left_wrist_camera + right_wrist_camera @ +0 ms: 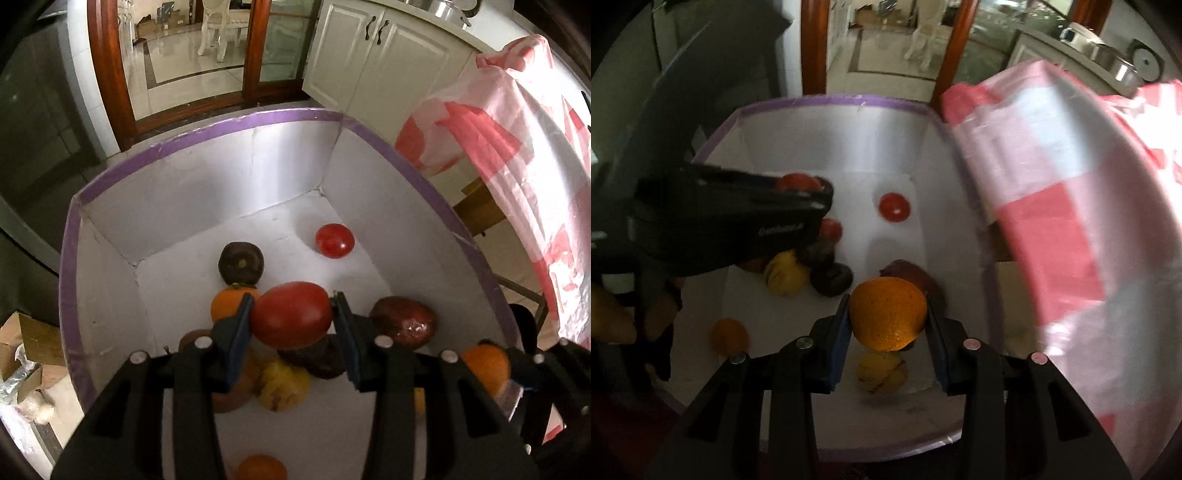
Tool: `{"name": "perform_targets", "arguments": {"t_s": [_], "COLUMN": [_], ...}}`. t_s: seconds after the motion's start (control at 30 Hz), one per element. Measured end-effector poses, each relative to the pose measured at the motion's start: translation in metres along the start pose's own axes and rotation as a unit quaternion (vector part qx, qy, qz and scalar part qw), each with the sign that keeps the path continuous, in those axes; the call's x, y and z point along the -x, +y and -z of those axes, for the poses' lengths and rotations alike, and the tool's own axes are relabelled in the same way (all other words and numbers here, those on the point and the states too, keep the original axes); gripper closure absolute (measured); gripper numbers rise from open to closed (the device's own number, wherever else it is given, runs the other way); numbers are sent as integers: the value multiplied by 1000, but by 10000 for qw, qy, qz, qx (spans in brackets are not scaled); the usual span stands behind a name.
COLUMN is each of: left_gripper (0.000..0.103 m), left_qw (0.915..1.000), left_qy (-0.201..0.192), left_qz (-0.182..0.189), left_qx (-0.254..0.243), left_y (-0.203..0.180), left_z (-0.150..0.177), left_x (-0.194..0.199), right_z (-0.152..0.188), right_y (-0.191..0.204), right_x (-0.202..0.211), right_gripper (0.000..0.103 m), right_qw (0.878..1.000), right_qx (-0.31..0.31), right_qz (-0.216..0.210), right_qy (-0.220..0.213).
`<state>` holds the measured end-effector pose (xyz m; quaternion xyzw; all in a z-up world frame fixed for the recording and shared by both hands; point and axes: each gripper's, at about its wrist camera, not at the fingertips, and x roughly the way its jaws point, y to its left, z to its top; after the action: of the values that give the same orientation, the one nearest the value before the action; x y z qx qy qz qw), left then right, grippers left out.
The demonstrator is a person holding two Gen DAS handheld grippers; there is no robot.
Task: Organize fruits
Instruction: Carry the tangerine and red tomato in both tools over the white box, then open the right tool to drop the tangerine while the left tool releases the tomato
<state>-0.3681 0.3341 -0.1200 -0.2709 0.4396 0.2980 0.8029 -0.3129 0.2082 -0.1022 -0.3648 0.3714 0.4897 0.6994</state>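
The left gripper [293,317] hung over the white box [207,125] with the purple rim, its fingers [236,325] clenched on a red tomato [291,314]. The right gripper [886,317] was beside it above the same box, its fingers [840,332] grasping an orange [888,314]. On the box floor lay a smaller tomato [335,240] near the far corner, a dark round fruit [241,261], another orange [229,301], a yellow fruit [283,386] and a dark red fruit [404,321]. A pink and white plastic bag [517,147] hung just beside the box's right wall.
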Motion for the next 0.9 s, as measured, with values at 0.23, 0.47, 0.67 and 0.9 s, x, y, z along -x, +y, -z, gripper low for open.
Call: {"name": "perform_targets", "arguments": {"t_s": [0.23,0.47,0.67,0.9], "left_gripper": [59,41,28,1], "left_qw": [9998,9995,9978,9935], "left_qy": [93,-69,-391,-1006], "left_qz": [-161,-259,-290,-290], "left_qx": [104,173,455,458], "left_y": [-2,0,15,32], "left_z": [-3,-4,-10,-19], "left_x": [-5,-4,6,33], "right_z": [4,6,6,-1], "right_y": [-3,-4,-10,-21], "right_x": [-24,-30,-19,7], "right_gripper": [65,64,44,25], "right_qw": [9996,9992,9991,9978], "right_qx": [21,-86,-336,-647], "right_qz": [-164,-227,-218,-74], "right_qy": [233,320,105,-99]}}
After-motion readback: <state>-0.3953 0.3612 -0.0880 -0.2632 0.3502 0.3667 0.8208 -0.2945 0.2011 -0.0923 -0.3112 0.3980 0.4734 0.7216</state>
